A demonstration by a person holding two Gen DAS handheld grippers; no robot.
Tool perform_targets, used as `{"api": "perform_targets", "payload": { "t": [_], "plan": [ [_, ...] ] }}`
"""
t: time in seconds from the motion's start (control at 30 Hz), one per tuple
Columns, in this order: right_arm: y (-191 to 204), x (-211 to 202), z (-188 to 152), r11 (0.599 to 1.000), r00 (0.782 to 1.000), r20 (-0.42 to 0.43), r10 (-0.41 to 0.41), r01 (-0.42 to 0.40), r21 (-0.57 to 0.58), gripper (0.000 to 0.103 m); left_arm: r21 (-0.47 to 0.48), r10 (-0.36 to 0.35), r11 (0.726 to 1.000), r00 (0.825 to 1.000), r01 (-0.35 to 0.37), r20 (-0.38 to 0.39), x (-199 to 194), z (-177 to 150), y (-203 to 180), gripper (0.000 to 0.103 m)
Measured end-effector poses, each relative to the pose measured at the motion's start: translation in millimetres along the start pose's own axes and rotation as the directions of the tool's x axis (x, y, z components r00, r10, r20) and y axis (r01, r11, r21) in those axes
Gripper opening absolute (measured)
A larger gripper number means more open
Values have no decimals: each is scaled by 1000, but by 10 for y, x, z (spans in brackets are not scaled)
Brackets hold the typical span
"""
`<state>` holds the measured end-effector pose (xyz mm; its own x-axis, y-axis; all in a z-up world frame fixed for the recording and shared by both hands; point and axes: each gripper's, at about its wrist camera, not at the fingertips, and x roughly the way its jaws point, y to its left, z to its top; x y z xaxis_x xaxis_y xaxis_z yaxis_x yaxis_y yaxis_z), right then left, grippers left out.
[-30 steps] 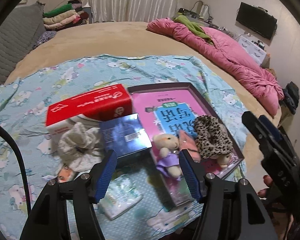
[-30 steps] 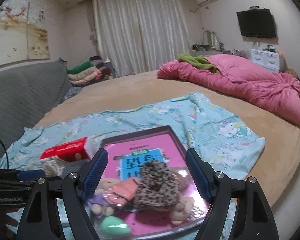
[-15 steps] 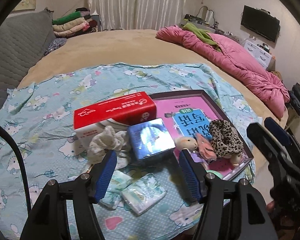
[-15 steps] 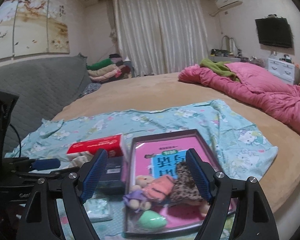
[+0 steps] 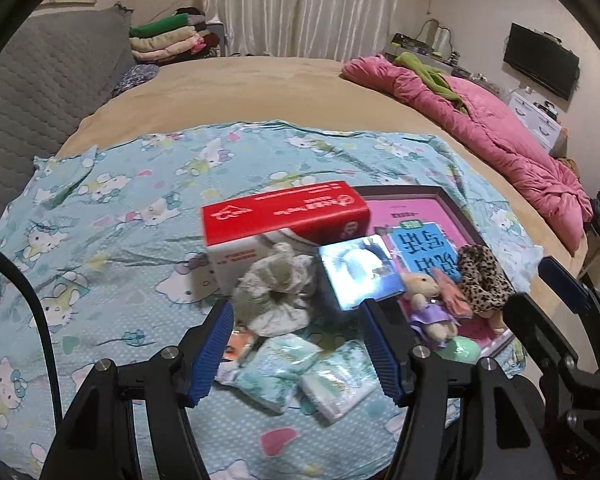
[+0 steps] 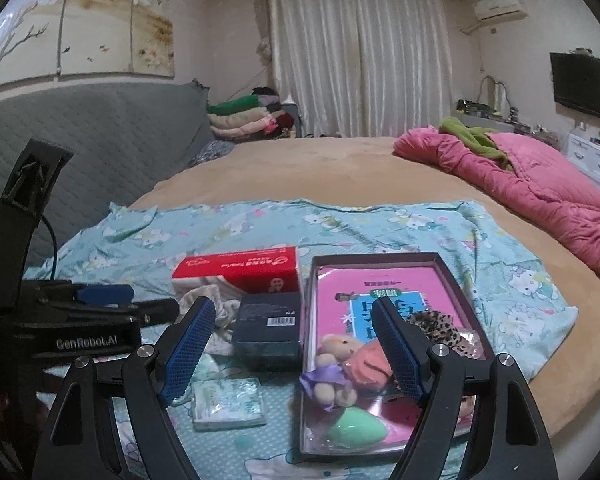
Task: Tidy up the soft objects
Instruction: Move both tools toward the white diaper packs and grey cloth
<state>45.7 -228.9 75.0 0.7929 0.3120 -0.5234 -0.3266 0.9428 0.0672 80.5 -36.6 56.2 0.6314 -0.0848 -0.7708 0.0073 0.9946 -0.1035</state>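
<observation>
blue-padded jaws on both grippers stand apart with nothing in them, left gripper (image 5: 296, 344) over the tissue packs (image 5: 304, 376), right gripper (image 6: 296, 346) over the tray (image 6: 452, 276). nearest lie the packs, then a grey scrunchie (image 5: 274, 294) loose on the patterned cloth (image 5: 112, 208), against the red box (image 5: 284, 212). the tray already has a plush bear (image 6: 334, 372) and leopard scrunchie (image 6: 440, 326). probably best: lower onto the grey scrunchie's bulk, squeeze gently, clear the dark box (image 6: 270, 326).

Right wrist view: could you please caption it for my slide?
Open right hand-held gripper above a dark tray holding a small plush bear and leopard-print scrunchie.
</observation>
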Motion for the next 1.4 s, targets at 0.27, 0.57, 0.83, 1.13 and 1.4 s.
{"api": "perform_targets", "payload": {
  "t": [0.27,0.57,0.83,1.13,1.4],
  "plan": [
    [157,95,-58,999,999,-34,25,-26,-42,82,-26,24,999,1000,-24,-1,-3,-7,202,64],
    [319,225,-166,994,995,-84,48,-56,-97,82,-64,49,997,998,-51,-29,105,-49,560,64],
    [456,401,-301,986,985,-155,74,-96,-139,82,-84,90,992,993,-96,-70,243,-125,877,64],
    [715,722,-595,961,960,-270,80,-146,-236,82,-91,49,994,991,-60,-126,503,-286,958,64],
    [722,1026,-802,958,929,-364,63,-158,-239,82,-51,10,999,990,-18,-144,664,-350,869,64]
  ]
}}
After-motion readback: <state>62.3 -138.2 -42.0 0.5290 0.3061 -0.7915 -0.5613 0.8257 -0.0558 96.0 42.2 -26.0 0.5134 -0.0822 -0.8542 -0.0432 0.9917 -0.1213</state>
